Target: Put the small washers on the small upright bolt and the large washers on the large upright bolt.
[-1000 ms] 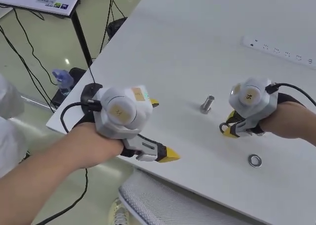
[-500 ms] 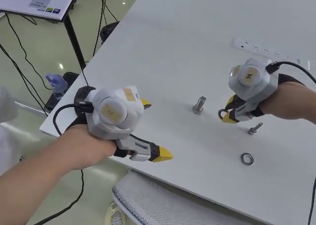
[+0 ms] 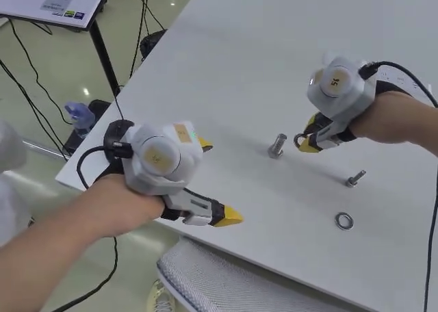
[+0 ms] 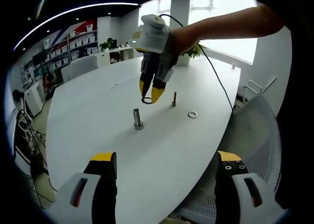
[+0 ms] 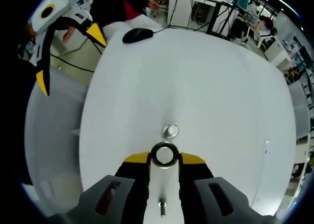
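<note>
The table [image 3: 226, 86] is bare far and left of the bolts, so there's loads of room to come in from there. Stuff in the way is all on the right: large bolt [image 3: 277, 146], small bolt [image 3: 354, 179] right of it, loose washer [image 3: 337, 221] nearer. Right gripper [image 3: 303, 144] with its held washer [image 5: 164, 145] hangs just beside the large bolt, so that gap's tight.

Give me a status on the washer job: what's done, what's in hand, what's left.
Done: nothing visible; the large bolt and small bolt both stand bare. In hand: the right hand-held gripper is shut on a washer, near the large bolt but not on it. Left: seat that washer, then the loose washer lying on the table. The left hand-held gripper is open, holding nothing.
</note>
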`<action>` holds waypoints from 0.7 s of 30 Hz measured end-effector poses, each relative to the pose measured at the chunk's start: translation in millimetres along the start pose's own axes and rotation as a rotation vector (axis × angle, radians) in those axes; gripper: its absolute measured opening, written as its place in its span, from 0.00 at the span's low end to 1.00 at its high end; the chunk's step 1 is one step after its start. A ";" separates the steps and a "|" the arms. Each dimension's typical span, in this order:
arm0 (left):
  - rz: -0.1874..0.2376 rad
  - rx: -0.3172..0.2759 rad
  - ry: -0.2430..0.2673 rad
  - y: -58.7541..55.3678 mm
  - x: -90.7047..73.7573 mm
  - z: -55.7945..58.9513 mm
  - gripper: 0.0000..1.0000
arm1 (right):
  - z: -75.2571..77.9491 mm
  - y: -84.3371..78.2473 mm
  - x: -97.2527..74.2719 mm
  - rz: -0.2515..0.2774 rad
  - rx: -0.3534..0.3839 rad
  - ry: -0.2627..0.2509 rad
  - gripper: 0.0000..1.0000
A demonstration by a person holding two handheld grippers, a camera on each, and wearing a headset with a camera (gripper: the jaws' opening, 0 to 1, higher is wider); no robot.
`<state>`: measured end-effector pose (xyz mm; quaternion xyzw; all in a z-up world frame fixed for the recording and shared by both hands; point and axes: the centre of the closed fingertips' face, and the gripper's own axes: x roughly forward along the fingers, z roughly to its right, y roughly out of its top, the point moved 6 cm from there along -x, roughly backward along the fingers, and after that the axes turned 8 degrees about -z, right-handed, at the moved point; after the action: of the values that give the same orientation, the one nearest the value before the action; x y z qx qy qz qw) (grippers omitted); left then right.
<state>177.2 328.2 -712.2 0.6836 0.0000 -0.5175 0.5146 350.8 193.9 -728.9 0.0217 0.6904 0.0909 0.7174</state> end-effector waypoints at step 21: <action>0.002 -0.012 -0.014 -1.0 8.9 -6.1 0.94 | 18.1 25.4 21.0 0.013 0.001 0.011 0.22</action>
<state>185.1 328.3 -719.6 0.6771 -0.0013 -0.5217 0.5191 366.8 224.0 -744.8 0.0260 0.6941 0.0954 0.7131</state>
